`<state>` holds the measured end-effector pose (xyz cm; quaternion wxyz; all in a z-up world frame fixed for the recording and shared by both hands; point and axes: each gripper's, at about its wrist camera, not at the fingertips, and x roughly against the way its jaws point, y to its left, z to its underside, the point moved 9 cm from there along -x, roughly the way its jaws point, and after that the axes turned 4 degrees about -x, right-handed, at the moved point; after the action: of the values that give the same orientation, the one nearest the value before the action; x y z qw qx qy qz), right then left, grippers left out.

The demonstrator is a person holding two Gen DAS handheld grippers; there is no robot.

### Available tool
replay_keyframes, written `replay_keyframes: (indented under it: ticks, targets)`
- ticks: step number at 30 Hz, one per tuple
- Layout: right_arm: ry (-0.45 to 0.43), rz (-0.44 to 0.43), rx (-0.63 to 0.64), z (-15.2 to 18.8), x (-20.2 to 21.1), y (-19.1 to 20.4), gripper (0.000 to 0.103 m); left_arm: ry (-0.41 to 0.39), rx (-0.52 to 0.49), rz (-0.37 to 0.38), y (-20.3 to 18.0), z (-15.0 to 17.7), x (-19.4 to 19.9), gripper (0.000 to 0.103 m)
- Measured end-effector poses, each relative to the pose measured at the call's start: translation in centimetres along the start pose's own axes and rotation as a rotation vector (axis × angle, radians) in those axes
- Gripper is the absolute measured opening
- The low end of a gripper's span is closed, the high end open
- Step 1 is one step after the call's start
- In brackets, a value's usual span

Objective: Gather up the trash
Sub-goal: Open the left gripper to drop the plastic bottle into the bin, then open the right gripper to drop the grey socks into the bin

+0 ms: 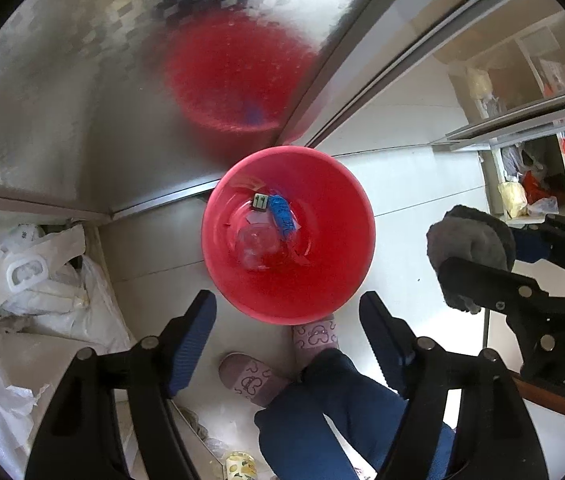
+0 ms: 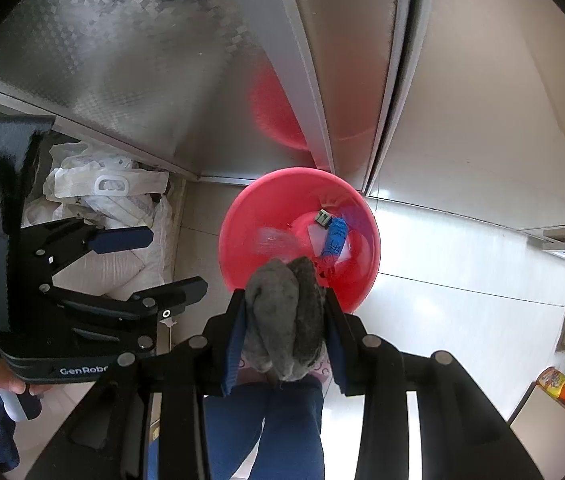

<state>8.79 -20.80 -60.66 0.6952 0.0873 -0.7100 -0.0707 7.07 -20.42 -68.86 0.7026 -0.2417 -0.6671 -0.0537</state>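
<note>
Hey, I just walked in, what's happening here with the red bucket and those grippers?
A person is collecting trash with a gripper in each hand. The right gripper is shut on a grey cloth wad and holds it over the near rim of the red bucket on the floor. The bucket already holds a blue wrapper and clear plastic. The left gripper is open and empty.

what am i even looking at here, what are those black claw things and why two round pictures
No robot: a person holds a black two-finger tool in each hand, each with a fisheye camera looking along its fingers. One picture is from the left tool, the other from the right tool. Both look down at a red bin on a pale floor, beside a metal cabinet. The bin holds a blue wrapper, a small tile and clear plastic. The right tool grips a grey cloth over the bin's near edge. The left tool is open and empty. The person's slippers show below.
</note>
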Motion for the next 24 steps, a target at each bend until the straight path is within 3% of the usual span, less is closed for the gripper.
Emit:
replay_keyframes:
  ticks: [3, 24]
  targets:
    - [0.003, 0.001, 0.003, 0.2, -0.1, -0.1, 0.034, -0.002, -0.001, -0.018, 0.3, 0.2, 0.3, 0.082]
    - [0.034, 0.019, 0.04, -0.4, -1.3, 1.1, 0.035, 0.005, 0.108, -0.045, 4.1, 3.5, 2.5, 0.086]
